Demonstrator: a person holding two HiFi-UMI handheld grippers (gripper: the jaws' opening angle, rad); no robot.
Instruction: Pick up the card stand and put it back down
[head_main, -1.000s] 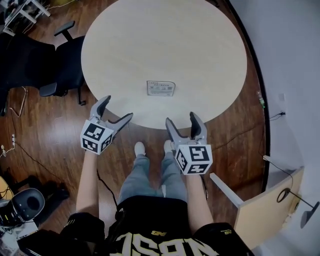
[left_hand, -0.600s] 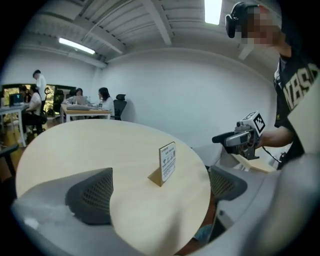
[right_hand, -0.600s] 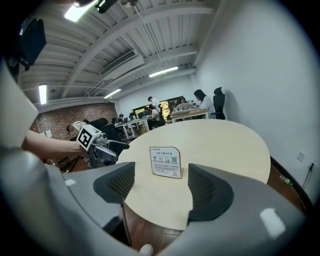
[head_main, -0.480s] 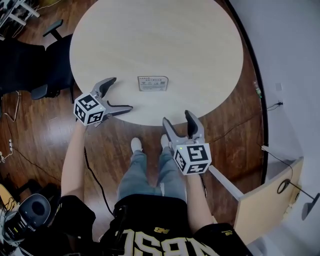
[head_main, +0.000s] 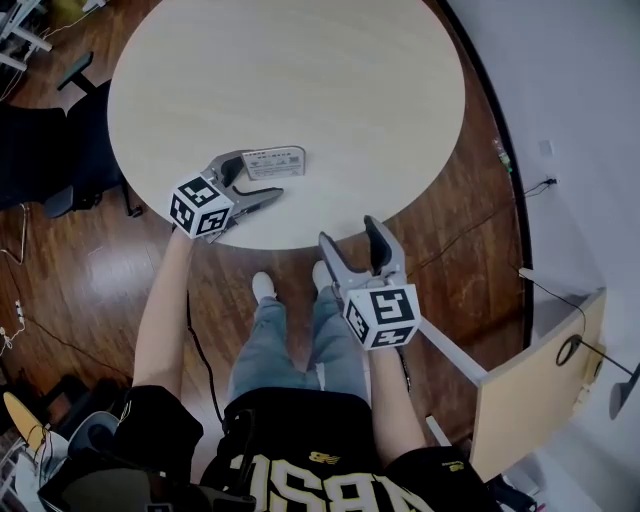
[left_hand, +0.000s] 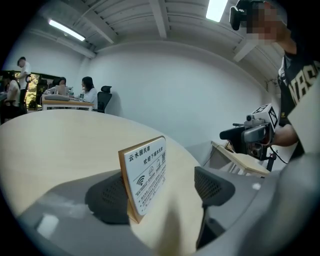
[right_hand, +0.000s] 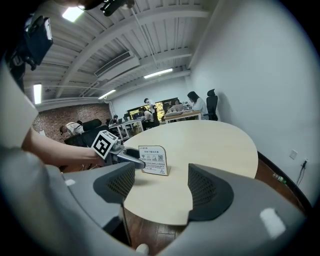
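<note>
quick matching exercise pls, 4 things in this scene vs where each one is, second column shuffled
1 card stand
2 left tool
3 right tool
4 table

a at the table's near edge, nothing between its jaws
b upright on the table
c around the card stand
d under the card stand

Pairs: 1-b, 2-c, 3-a, 4-d

The left tool's jaws are closing, with the card stand between them.

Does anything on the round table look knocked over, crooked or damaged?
Nothing stands out. The small wooden card stand with a white printed face stands upright on the pale round table, with no visible damage. The jaws of the left gripper are closing around it, with a gap on its printed side.
</note>
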